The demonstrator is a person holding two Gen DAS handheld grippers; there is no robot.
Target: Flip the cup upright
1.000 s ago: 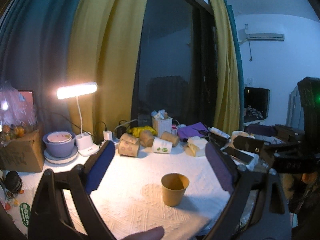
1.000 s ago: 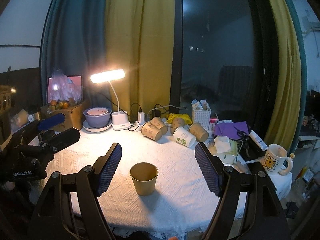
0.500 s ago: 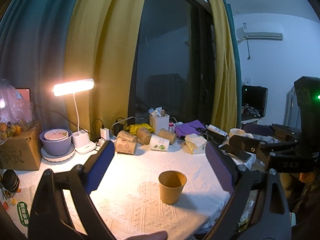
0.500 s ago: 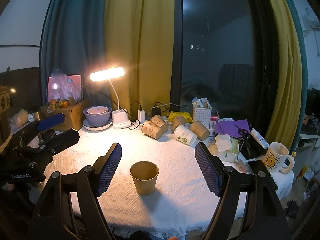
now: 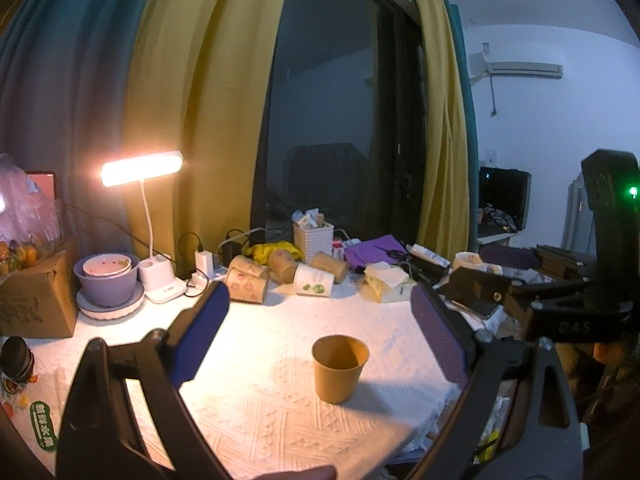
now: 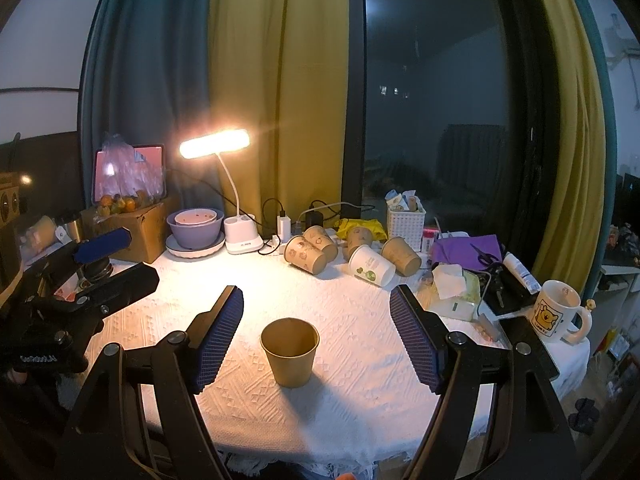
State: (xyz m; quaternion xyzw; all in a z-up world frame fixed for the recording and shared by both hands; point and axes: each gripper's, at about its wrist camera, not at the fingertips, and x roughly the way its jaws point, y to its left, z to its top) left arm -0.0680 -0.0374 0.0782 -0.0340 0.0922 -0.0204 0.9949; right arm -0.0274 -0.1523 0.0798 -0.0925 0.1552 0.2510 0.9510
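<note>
My left tongs [image 5: 320, 320] are spread wide with nothing between the blue pads, and my right tongs [image 6: 316, 334] are just as wide apart and empty. The brown paper cup [image 6: 290, 352] stands upright, mouth up, at lower centre of both frames on the white textured cloth [image 6: 360, 380] that covers the table; it touches neither pair of tongs.

Above the cup, toward the middle of the frame, a cluster of paper cups [image 6: 352, 254] lies tipped on its side. A lit desk lamp [image 6: 215, 143] glows at centre left, its white base just beside a purple bowl [image 6: 195, 229] on a plate. A cardboard box [image 6: 132, 228] with oranges in a plastic bag sits further left. A white basket [image 6: 405, 222] stands behind the fallen cups, and to the right lie a purple cloth [image 6: 466, 248], a tissue pack [image 6: 456, 288] and a mug with a yellow bear [image 6: 556, 310] near the table's right edge.

Yellow and teal curtains [image 6: 276, 80] frame a dark window [image 6: 440, 100] across the upper frame. In the left wrist view, an air conditioner [image 5: 520, 70] hangs on a white wall at upper right.
</note>
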